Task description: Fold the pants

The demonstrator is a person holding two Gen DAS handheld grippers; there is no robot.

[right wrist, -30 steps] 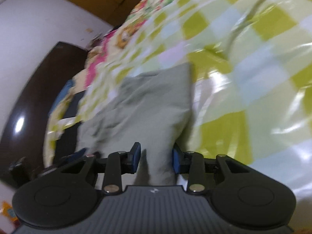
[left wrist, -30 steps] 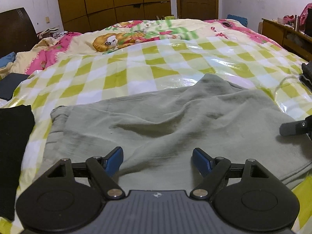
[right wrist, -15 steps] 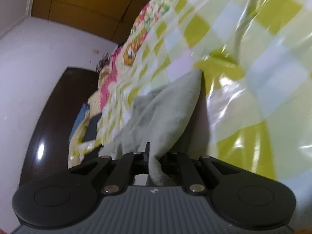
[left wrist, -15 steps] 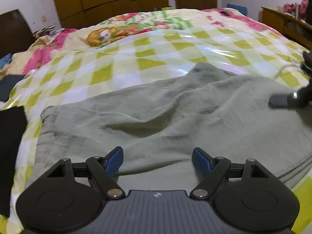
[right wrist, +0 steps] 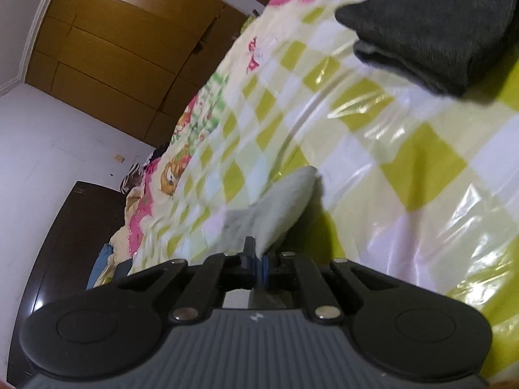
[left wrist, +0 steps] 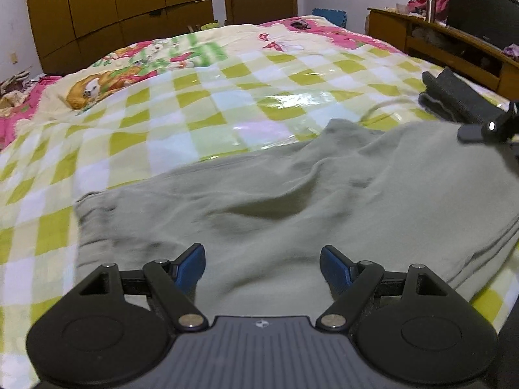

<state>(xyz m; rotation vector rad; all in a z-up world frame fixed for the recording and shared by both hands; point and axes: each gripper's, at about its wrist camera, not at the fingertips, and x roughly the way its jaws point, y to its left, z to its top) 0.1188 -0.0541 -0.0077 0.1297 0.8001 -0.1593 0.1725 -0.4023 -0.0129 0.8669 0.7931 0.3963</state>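
Note:
Grey-green pants [left wrist: 292, 201] lie spread on the checked bed cover, folded lengthwise with stacked edges at the right. My left gripper [left wrist: 262, 264] is open, its blue pads just above the near edge of the pants, holding nothing. My right gripper [right wrist: 258, 259] is shut on a corner of the pants [right wrist: 275, 207] and holds it lifted off the cover. The right gripper also shows in the left wrist view [left wrist: 486, 131] at the far right edge of the pants.
A folded dark grey garment [right wrist: 431, 22] lies on the bed [left wrist: 194, 103] to the right, also in the left wrist view [left wrist: 454, 97]. A wooden side cabinet [left wrist: 454, 42] stands beyond the bed's right side. Wardrobes and a door are at the back.
My right gripper closed on the pants corner and lifted it, turning toward the dark garment. My left gripper shifted a little over the pants and stayed open.

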